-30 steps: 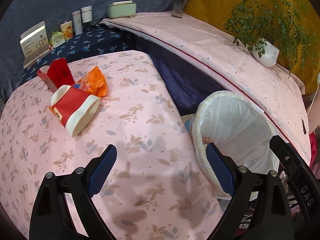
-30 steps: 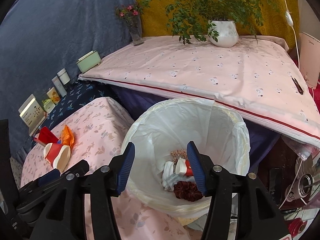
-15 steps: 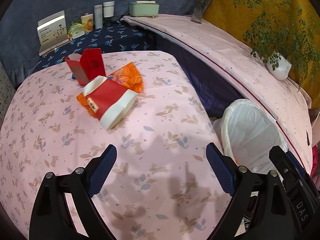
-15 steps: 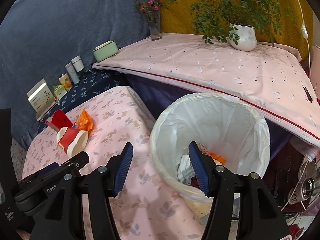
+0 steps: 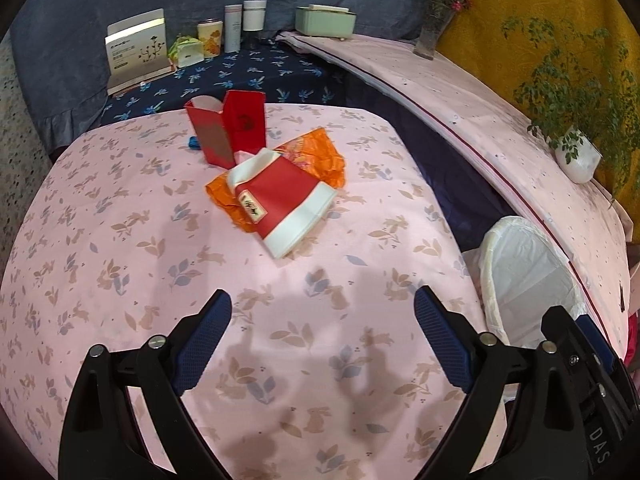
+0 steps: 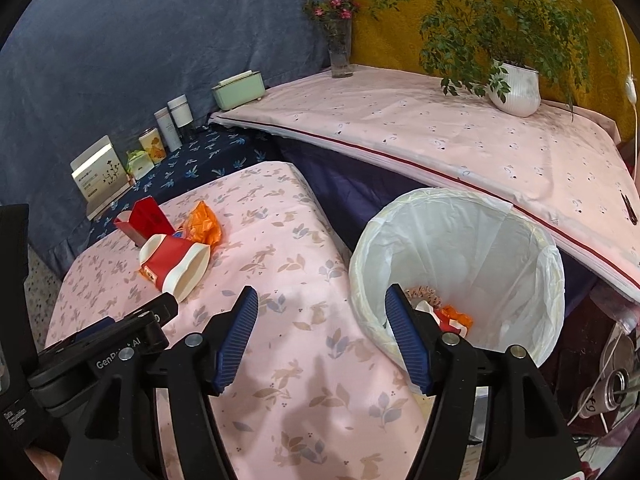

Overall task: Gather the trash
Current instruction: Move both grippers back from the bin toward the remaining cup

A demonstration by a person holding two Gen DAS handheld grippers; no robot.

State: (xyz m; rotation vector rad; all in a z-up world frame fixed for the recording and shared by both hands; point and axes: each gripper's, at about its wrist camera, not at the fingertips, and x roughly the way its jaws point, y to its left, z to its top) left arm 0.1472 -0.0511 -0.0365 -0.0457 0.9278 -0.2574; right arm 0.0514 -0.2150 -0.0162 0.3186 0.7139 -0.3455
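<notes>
Left gripper (image 5: 323,314) released, empty, above table (image 5: 120,240). Crushed red cup (image 5: 286,204) at 12 o'clock. Right gripper (image 6: 320,312) released; bin (image 6: 460,264) at 1 o'clock.

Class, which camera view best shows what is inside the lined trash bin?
The right wrist view: it looks down into the trash bin, showing wrappers at the bottom. The left wrist view shows only its rim and liner at the edge; its contents are hidden.

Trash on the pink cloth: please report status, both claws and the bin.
Left claw open, empty. Right claw open, empty. Red cup, orange wrapper, red carton on pink cloth; bin holds scraps. Path unobstructed.
</notes>
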